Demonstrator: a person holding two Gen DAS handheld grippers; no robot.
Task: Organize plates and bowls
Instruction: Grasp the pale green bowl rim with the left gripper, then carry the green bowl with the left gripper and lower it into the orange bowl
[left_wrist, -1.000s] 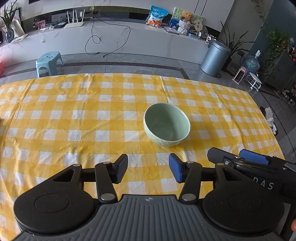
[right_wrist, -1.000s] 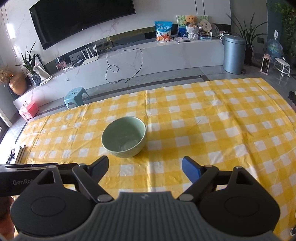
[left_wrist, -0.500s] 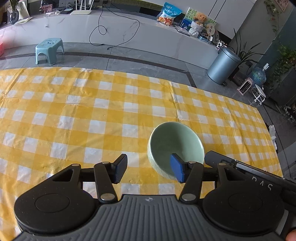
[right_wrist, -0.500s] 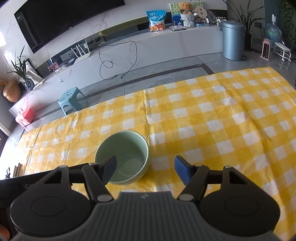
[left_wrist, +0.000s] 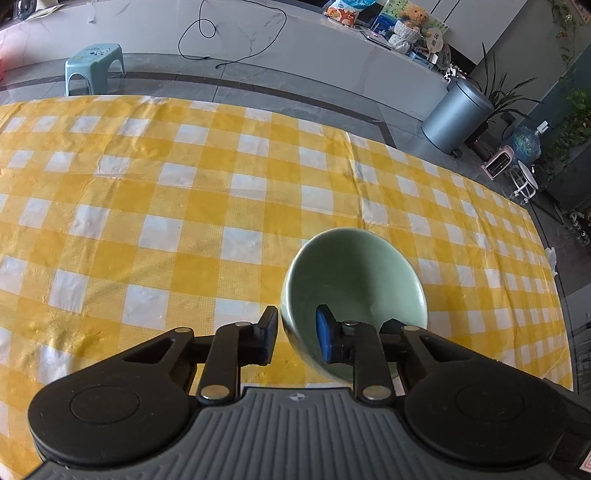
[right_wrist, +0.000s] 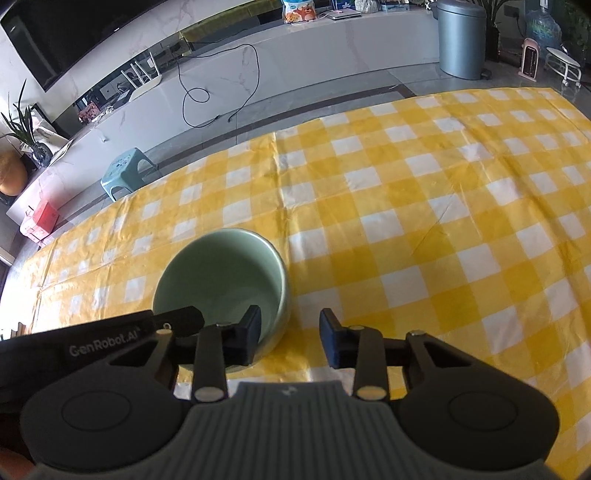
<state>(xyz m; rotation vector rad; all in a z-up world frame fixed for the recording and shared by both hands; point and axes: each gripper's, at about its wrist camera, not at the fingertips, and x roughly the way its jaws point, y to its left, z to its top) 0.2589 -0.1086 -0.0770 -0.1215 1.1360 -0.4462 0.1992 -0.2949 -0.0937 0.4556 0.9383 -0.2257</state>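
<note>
A pale green bowl (left_wrist: 369, 273) stands upright on the yellow checked tablecloth (left_wrist: 155, 206). My left gripper (left_wrist: 295, 338) straddles the bowl's left rim, one finger outside and the blue pad (left_wrist: 324, 338) inside. Its jaws are closing, and a gap still shows beside the wall. My right gripper (right_wrist: 290, 338) straddles the opposite rim of the bowl (right_wrist: 225, 266), with its dark finger (right_wrist: 253, 330) inside and its blue pad outside. These jaws are closing too, not pressing. In the right wrist view a finger of the left gripper (right_wrist: 177, 319) reaches over the bowl's left rim. No plates are in view.
The cloth's far edge (left_wrist: 258, 107) drops to a grey tiled floor. Beyond it stand a teal stool (left_wrist: 94, 61), a grey bin (left_wrist: 456, 118) and a long white counter (right_wrist: 295, 55) with a trailing black cable. To the right of the bowl the cloth (right_wrist: 461, 221) lies flat.
Both grippers have come down and forward onto the bowl from opposite sides. Their jaws have narrowed a lot and now stand over the two rims.
</note>
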